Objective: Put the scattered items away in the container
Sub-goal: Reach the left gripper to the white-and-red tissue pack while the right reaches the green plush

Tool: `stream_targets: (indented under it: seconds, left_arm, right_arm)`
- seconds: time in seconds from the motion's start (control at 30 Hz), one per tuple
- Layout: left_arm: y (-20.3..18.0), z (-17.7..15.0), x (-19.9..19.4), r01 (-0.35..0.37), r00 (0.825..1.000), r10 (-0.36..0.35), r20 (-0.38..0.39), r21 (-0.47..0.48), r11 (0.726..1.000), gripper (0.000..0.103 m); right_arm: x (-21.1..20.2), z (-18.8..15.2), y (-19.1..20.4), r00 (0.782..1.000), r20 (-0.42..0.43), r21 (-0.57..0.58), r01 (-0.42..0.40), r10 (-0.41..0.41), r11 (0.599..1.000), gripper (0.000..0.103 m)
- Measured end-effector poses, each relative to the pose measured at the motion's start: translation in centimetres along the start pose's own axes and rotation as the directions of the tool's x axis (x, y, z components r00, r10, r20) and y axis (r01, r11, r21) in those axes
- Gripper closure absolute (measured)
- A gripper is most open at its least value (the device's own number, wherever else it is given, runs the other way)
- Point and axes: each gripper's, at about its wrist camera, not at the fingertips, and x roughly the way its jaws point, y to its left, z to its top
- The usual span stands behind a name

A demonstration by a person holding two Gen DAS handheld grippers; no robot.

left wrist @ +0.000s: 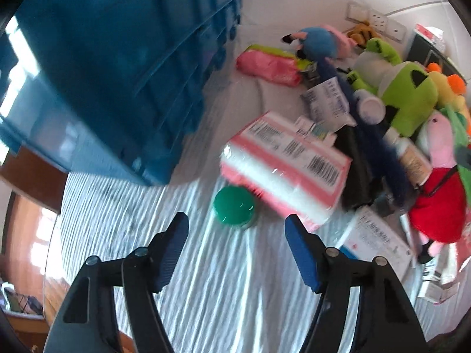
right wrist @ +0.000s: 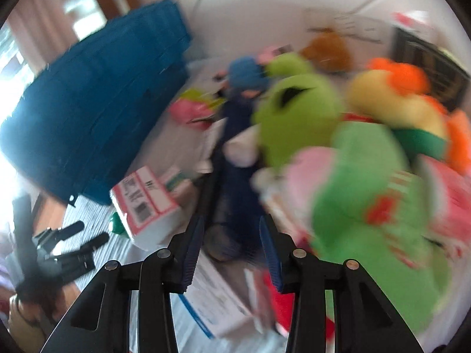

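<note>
A big blue crate (left wrist: 123,67) stands at the left on the striped cloth (left wrist: 206,279); it also shows in the right wrist view (right wrist: 97,111). My left gripper (left wrist: 235,229) is open and empty, just short of a round green lid (left wrist: 234,210). Behind the lid lies a pink and white pack (left wrist: 282,167). My right gripper (right wrist: 231,232) is open and empty above a pile with a dark blue plush (right wrist: 235,182), a green frog plush (right wrist: 297,120) and a light green plush (right wrist: 374,206). The right wrist view is blurred.
More items lie at the right: a pink pouch (left wrist: 268,66), a blue round plush (left wrist: 319,42), a red-dressed pig plush (left wrist: 438,194), white boxes (left wrist: 379,235) and a yellow and orange plush (right wrist: 406,97). The left gripper (right wrist: 67,250) shows at the right view's lower left.
</note>
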Motion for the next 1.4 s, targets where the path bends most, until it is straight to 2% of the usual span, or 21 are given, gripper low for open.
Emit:
stream_targets:
  seconds: [0.1, 0.33, 0.43, 0.47, 0.53, 0.63, 0.67, 0.73, 0.8, 0.87, 0.97, 1.03, 1.1, 1.17, 1.2, 1.23, 1.27, 1.33, 1.4]
  left_arm:
    - [-0.4, -0.5, 1.2, -0.015, 1.0, 0.015, -0.012, -0.011, 1.0, 0.036]
    - [-0.2, 0.5, 4.5, -0.096, 0.995, 0.096, -0.012, -0.039, 0.995, 0.036]
    - [0.4, 0.9, 5.1, -0.103, 0.995, 0.103, 0.001, -0.043, 0.994, 0.036]
    - [0.5, 1.1, 5.2, -0.103, 0.995, 0.103, 0.004, -0.046, 0.994, 0.036]
    - [0.7, 1.2, 5.2, -0.105, 0.994, 0.106, 0.005, -0.047, 0.993, 0.036]
    - [1.3, 1.1, 5.0, -0.136, 0.991, 0.136, 0.013, -0.041, 0.99, 0.039]
    - [1.9, 1.1, 4.9, -0.131, 0.991, 0.131, 0.008, -0.056, 0.99, 0.04]
    - [2.8, 1.1, 4.6, -0.129, 0.992, 0.129, 0.0, -0.073, 0.989, 0.041]
    - [3.4, 1.0, 4.0, -0.114, 0.993, 0.115, 0.002, -0.073, 0.991, 0.041]
    - [3.8, 0.8, 2.9, -0.07, 0.997, 0.071, 0.009, -0.078, 0.994, 0.04]
    - [3.3, 0.8, 1.2, -0.009, 1.0, 0.011, 0.025, -0.061, 0.998, 0.039]
    - [2.4, 1.0, 0.3, 0.054, 0.998, -0.053, 0.028, -0.032, 0.998, 0.037]
    - [1.1, 1.1, -0.4, 0.091, 0.996, -0.091, 0.023, 0.002, 0.996, 0.035]
    - [-0.4, 1.4, -1.2, 0.113, 0.993, -0.114, 0.037, 0.035, 0.993, 0.035]
    - [-1.1, 1.5, -1.3, 0.121, 0.992, -0.123, 0.04, 0.046, 0.992, 0.028]
    - [-1.7, 1.5, -1.3, 0.126, 0.991, -0.128, 0.041, 0.052, 0.991, 0.017]
    - [-2.2, 1.7, -1.1, 0.124, 0.991, -0.126, 0.04, 0.054, 0.991, 0.014]
    - [-3.4, 2.0, 0.1, 0.097, 0.995, -0.098, 0.019, 0.06, 0.994, 0.013]
    - [-4.3, 2.4, 2.0, 0.057, 0.998, -0.056, -0.022, 0.063, 0.996, 0.013]
  right_arm:
    - [3.8, 1.3, 2.4, 0.999, -0.042, -0.061, -0.021, 0.018, 0.998, 0.064]
    - [11.0, 4.0, 5.5, 0.994, -0.086, -0.18, 0.053, -0.07, 0.982, 0.064]
    - [13.9, 3.5, 6.0, 0.985, -0.149, -0.228, 0.054, -0.09, 0.972, 0.061]
    - [13.5, 3.1, 6.7, 0.988, -0.122, -0.27, 0.058, -0.094, 0.961, 0.06]
    - [12.8, 2.2, 7.6, 0.988, -0.149, -0.303, 0.0, -0.048, 0.953, 0.061]
    - [11.6, 0.1, 8.3, 0.982, -0.186, -0.317, -0.04, -0.02, 0.948, 0.061]
    - [11.0, -0.6, 8.4, 0.98, -0.197, -0.301, -0.064, 0.004, 0.952, 0.062]
    - [11.0, -1.9, 8.4, 0.964, -0.256, -0.242, -0.142, 0.078, 0.96, 0.075]
    - [11.1, -3.6, 8.6, 0.951, -0.292, -0.212, -0.166, 0.099, 0.963, 0.076]
    - [11.1, -5.2, 8.7, 0.938, -0.321, -0.176, -0.192, 0.128, 0.966, 0.076]
    - [10.0, -6.2, 8.1, 0.941, -0.306, -0.114, -0.186, 0.144, 0.976, 0.075]
    - [8.3, -6.5, 6.8, 0.953, -0.271, -0.058, -0.16, 0.139, 0.985, 0.069]
    - [6.1, -6.6, 5.2, 0.963, -0.232, -0.015, -0.144, 0.136, 0.99, 0.055]
    - [4.1, -6.9, 3.8, 0.974, -0.201, -0.004, -0.109, 0.106, 0.994, 0.054]
    - [2.9, -7.0, 3.1, 0.979, -0.185, 0.003, -0.089, 0.088, 0.996, 0.054]
    - [1.8, -7.3, 2.6, 0.983, -0.169, 0.013, -0.078, 0.079, 0.997, 0.054]
    - [0.8, -7.5, 2.1, 0.986, -0.151, 0.024, -0.073, 0.076, 0.997, 0.053]
    - [-1.8, -8.4, 0.9, 0.992, -0.107, 0.056, -0.056, 0.061, 0.997, 0.047]
    - [-4.2, -9.3, -0.5, 0.998, -0.062, 0.099, -0.02, 0.026, 0.995, 0.034]
